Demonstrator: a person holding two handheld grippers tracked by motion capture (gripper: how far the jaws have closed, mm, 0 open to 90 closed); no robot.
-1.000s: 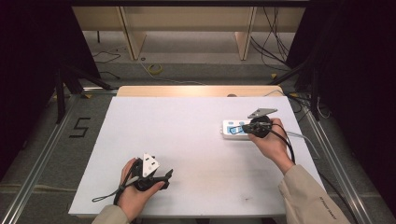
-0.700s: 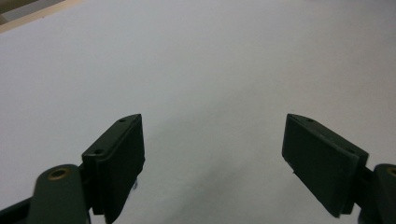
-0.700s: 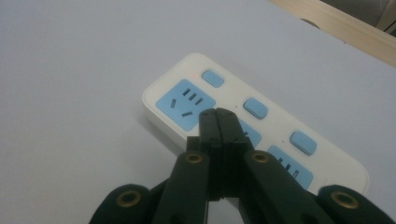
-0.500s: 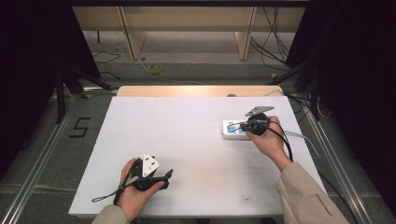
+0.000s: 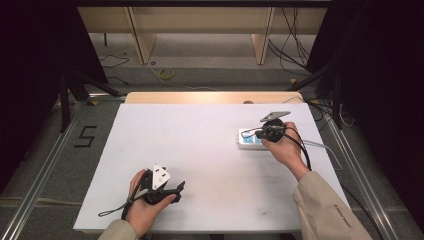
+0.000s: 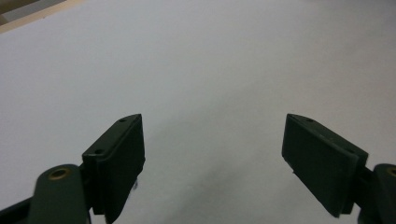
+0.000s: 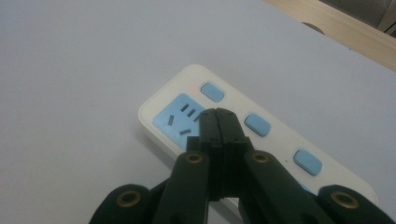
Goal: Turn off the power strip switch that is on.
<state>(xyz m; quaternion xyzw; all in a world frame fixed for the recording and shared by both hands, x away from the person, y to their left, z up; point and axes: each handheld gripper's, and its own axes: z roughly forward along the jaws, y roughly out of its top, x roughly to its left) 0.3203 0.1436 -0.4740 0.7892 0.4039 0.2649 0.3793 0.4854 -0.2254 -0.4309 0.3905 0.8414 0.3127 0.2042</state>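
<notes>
A white power strip (image 5: 248, 139) with light-blue sockets and blue push buttons (image 7: 212, 92) lies at the right of the white table (image 5: 200, 150). My right gripper (image 7: 217, 116) hangs just over its end socket (image 7: 180, 115), jaws pressed together with nothing between them; the same gripper (image 5: 263, 133) sits over the strip in the high view. A small red light (image 7: 193, 86) glows beside the first button. My left gripper (image 6: 212, 154) stands open over bare tabletop, and in the high view it (image 5: 176, 187) rests near the front edge in the person's left hand.
The strip's cable (image 5: 320, 146) runs off the table's right side. A wooden board edge (image 5: 210, 97) borders the far side of the table. Metal rails (image 5: 350, 160) flank the table, with floor cables (image 5: 165, 75) beyond.
The right hand has shifted slightly over the power strip. The left hand has stayed in place.
</notes>
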